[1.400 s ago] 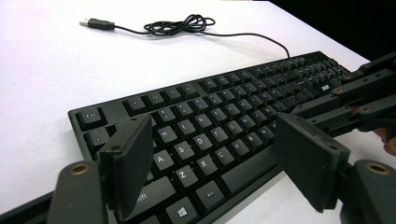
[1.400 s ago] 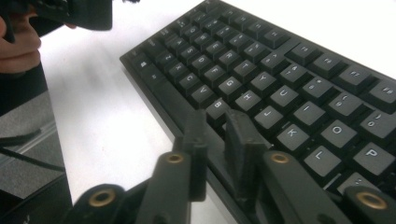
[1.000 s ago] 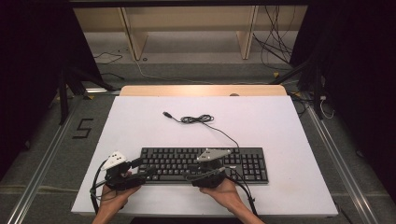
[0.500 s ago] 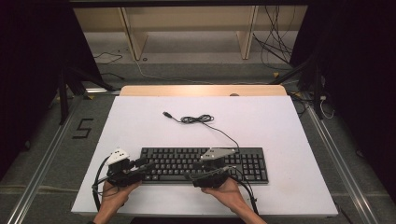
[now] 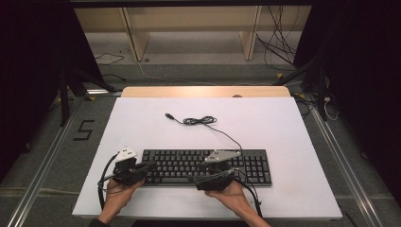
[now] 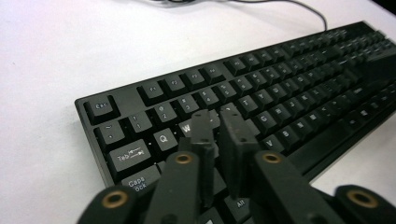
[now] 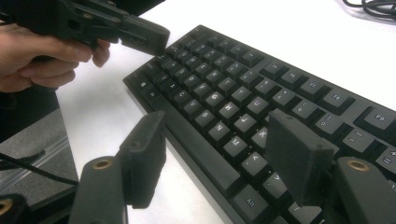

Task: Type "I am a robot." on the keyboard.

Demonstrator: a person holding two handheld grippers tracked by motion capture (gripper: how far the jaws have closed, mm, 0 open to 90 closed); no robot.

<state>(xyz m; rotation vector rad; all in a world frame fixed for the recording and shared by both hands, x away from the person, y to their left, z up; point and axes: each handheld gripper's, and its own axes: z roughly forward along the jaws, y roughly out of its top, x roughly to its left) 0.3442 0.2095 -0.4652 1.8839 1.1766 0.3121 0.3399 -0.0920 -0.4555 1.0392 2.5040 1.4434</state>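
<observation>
A black keyboard point(image 5: 255, 165) lies near the front of the white table point(image 5: 283, 127), and its cable point(image 5: 203, 121) curls behind it to a loose plug point(image 5: 168, 115). My left gripper point(image 5: 150, 165) hovers over the keyboard's left end point(image 6: 140, 126). Its jaws point(image 6: 216, 116) have just been closing and now stand shut with nothing between them, above the W and E keys. My right gripper point(image 5: 197, 179) sits at the keyboard's front edge, near the middle. Its jaws point(image 7: 218, 122) have just been opening and stand wide apart over the lower key rows point(image 7: 219, 112), holding nothing. The left gripper point(image 7: 156, 41) also shows at the top left of the right gripper view.
A person's hands point(image 5: 227, 194) hold both grippers from the table's front edge. Grey floor with metal rails point(image 5: 42, 165) flanks the table. A wooden shelf frame point(image 5: 189, 28) and loose cables point(image 5: 279, 47) lie beyond the far edge.
The left gripper has edged slightly over the keyboard's left end and its jaws have come together. The right hand has stayed in place.
</observation>
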